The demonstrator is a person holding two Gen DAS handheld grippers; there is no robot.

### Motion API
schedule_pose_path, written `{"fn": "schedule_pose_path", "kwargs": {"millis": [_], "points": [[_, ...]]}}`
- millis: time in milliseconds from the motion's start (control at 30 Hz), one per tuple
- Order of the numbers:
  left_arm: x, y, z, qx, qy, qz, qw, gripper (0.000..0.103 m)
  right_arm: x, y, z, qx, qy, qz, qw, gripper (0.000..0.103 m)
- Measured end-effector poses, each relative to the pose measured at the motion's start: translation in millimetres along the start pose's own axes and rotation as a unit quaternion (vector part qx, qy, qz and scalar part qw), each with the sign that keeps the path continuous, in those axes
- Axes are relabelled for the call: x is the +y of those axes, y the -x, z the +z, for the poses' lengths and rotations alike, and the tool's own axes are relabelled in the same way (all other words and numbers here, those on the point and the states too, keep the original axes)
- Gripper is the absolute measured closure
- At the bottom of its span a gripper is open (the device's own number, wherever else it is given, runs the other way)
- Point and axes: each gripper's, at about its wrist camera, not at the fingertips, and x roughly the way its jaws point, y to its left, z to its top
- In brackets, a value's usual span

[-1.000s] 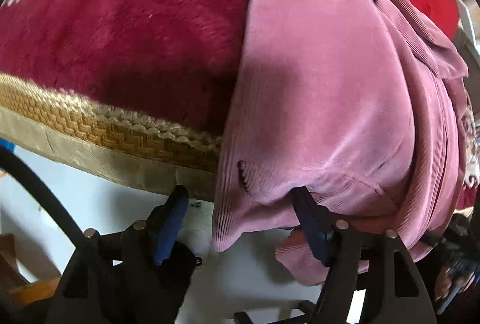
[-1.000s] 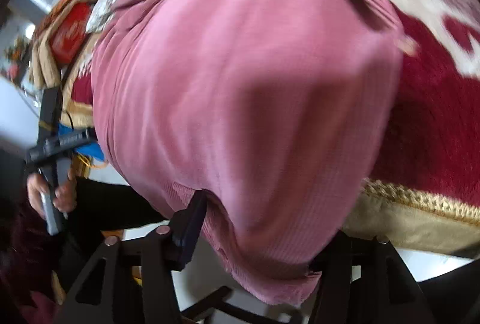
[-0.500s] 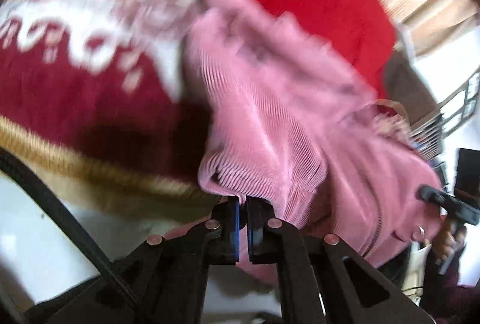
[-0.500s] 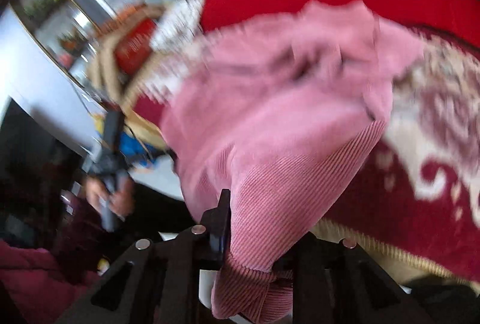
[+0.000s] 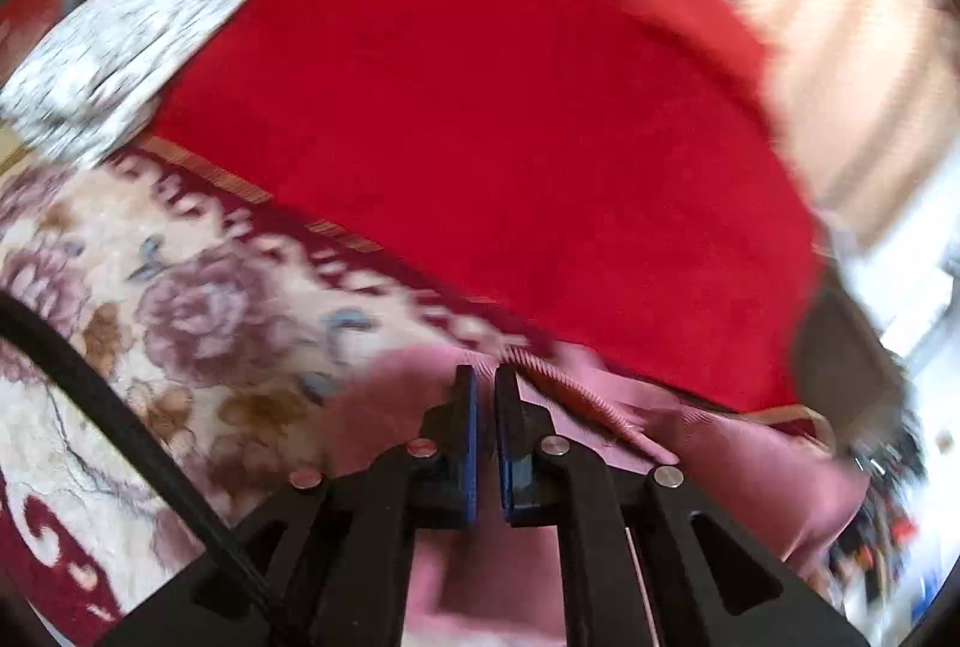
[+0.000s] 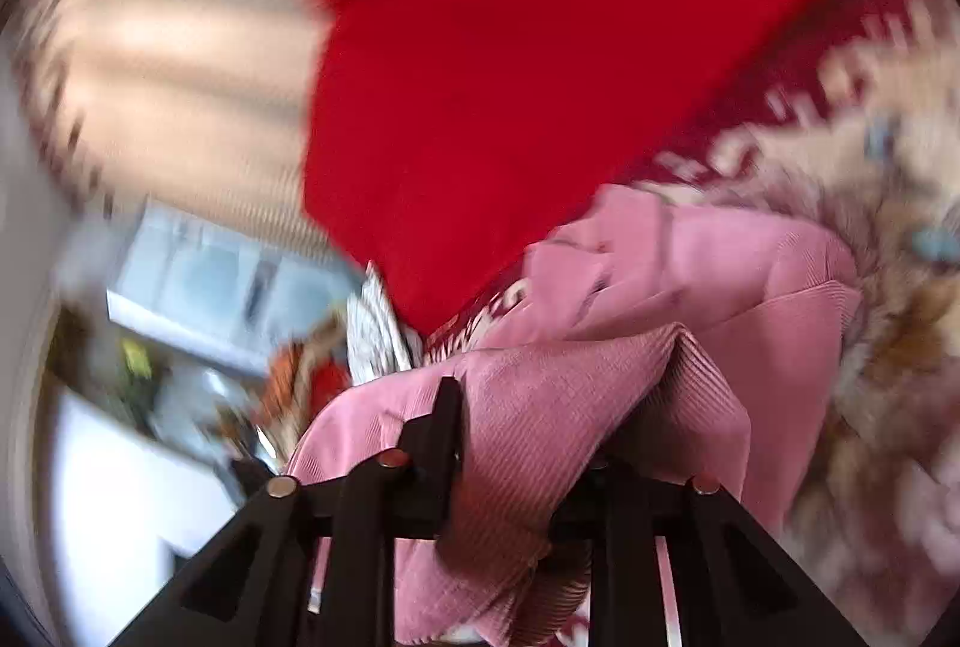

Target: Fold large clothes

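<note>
Now lifted clear of the bed edge, one pink corduroy garment [image 6: 600,395] hangs bunched between two grippers above the floral blanket [image 5: 180,287]; a second ago it lay draped over that edge with both sets of jaws wide around its hem. Left gripper [image 5: 486,437]: jaws nearly together, a thin ribbed hem seemingly pinched between the blue pads, though blur leaves that unsure; right gripper [image 6: 516,443]: jaws just closed, then eased slightly, clamped on a thick fold of the cloth. Likely meaning: the hem is being carried up for a first fold. Beyond: one red cover [image 5: 510,137]; one white patterned cushion [image 5: 114,59].
</note>
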Motion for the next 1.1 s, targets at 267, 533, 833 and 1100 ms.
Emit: {"fn": "schedule_pose_path", "kwargs": {"millis": [267, 533, 833, 1100], "points": [[51.7, -50.1, -8.5, 0.017, 0.12, 0.011, 0.9925, 0.093, -38.9, -24.8, 24.6, -0.01, -0.057, 0.039, 0.998, 0.035], [32.5, -25.8, -7.9, -0.048, 0.092, 0.062, 0.9927, 0.064, 39.0, -15.6, 16.5, -0.09, 0.153, -0.112, 0.978, 0.027], [-6.3, -80.8, -44.3, 0.052, -0.076, 0.269, 0.9587, 0.06, 42.1, -126.1, 16.7, 0.031, 0.24, -0.281, 0.929, 0.05], [-8.5, -66.6, -38.9, 0.047, -0.052, 0.244, 0.9673, 0.078, 27.5, -110.7, 40.9, -0.017, 0.162, -0.27, 0.949, 0.053]]}}
